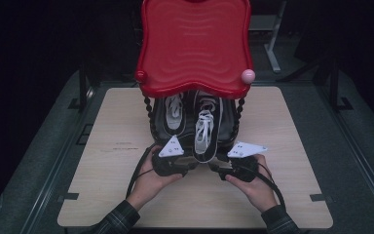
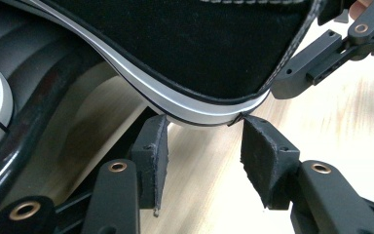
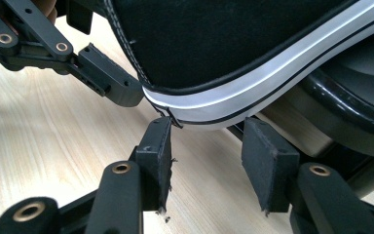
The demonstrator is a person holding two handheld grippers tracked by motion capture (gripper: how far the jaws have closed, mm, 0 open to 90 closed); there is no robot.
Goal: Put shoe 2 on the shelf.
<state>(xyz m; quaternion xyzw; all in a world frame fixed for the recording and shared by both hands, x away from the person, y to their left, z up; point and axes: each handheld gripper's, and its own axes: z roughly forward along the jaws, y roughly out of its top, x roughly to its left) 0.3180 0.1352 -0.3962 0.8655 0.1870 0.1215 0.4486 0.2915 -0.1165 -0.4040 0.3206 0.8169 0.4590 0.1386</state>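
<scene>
A black sneaker with white laces [image 1: 204,131] lies on the lower tier of a red-topped rack [image 1: 195,46], its heel sticking out toward me. A second black sneaker [image 1: 174,114] lies to its left. My left gripper [image 1: 193,164] and right gripper [image 1: 214,165] meet at that heel from either side. In the left gripper view the heel [image 2: 185,48] sits just above the open left gripper [image 2: 204,146], its white sole stripe touching the pad tips. In the right gripper view the heel [image 3: 214,44] likewise rests over the open right gripper [image 3: 207,146].
The rack stands mid-table on a light wooden tabletop [image 1: 102,161], with black beaded posts [image 1: 148,109] and a glossy black lower rim [image 3: 350,107]. A pink knob [image 1: 248,75] marks the red shelf's right corner. Bare wood lies left and right of the rack.
</scene>
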